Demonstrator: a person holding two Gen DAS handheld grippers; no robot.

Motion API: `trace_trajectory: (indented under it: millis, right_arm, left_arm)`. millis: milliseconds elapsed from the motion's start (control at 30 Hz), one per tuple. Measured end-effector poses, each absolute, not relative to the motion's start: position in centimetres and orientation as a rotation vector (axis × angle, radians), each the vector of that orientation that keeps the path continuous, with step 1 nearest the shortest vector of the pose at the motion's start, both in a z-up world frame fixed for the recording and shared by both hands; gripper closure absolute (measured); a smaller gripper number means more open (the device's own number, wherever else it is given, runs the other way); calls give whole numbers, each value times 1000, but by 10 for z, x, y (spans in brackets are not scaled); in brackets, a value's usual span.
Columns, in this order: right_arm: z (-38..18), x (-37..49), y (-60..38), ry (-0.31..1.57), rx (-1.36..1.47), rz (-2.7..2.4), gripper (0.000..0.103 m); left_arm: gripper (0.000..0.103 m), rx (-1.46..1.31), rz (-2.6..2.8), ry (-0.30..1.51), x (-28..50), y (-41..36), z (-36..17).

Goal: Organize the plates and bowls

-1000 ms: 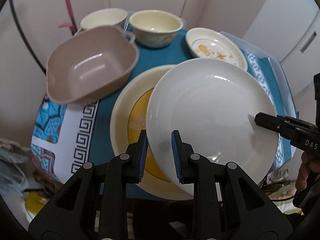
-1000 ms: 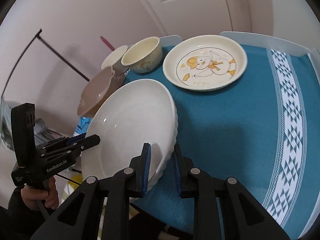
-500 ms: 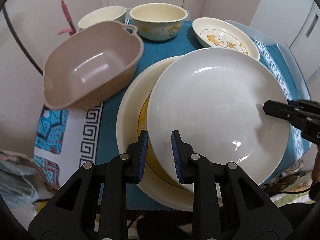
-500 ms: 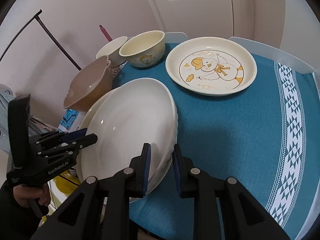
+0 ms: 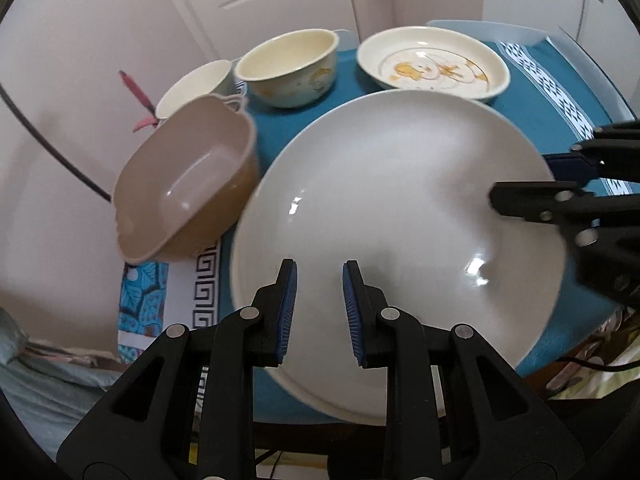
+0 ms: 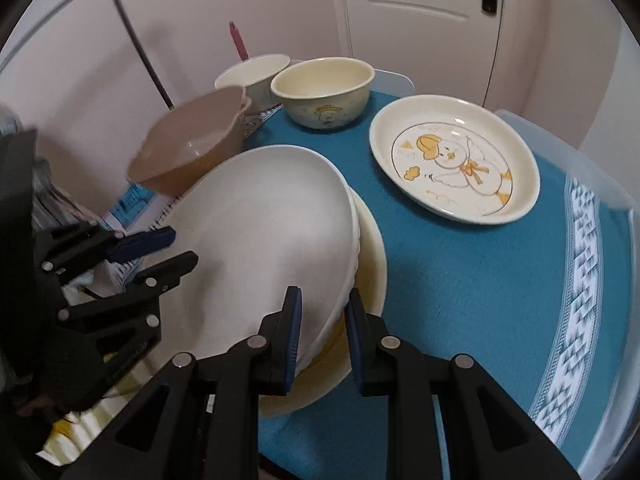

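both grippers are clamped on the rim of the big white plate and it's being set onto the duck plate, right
Not quite. Both the left gripper and the right gripper do clamp the white plate, but the right wrist view shows it over a cream plate. The duck plate sits apart, farther back on the blue cloth.

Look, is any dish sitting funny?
Yes. The brown handled dish leans steeply at the table's edge, its far side propped on the cream cup instead of lying flat. It looks like it could slide off.
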State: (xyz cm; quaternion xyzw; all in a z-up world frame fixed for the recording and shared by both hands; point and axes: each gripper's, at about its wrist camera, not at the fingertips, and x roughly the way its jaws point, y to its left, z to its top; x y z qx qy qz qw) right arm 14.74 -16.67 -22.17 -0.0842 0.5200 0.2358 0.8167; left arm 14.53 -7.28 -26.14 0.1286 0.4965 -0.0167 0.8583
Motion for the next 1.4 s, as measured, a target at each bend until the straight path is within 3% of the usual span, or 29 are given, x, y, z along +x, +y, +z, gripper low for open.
trace_trajectory:
  millis: [800,1400]
  right_arm:
    - [-235,147,-164,1177,-173,438,83]
    - [-236,169,-160,1373,-90,391,83]
  left_arm:
    - [82,209,2,1097,151,-56,-268]
    - [82,167,26,1085,145,-45,-262]
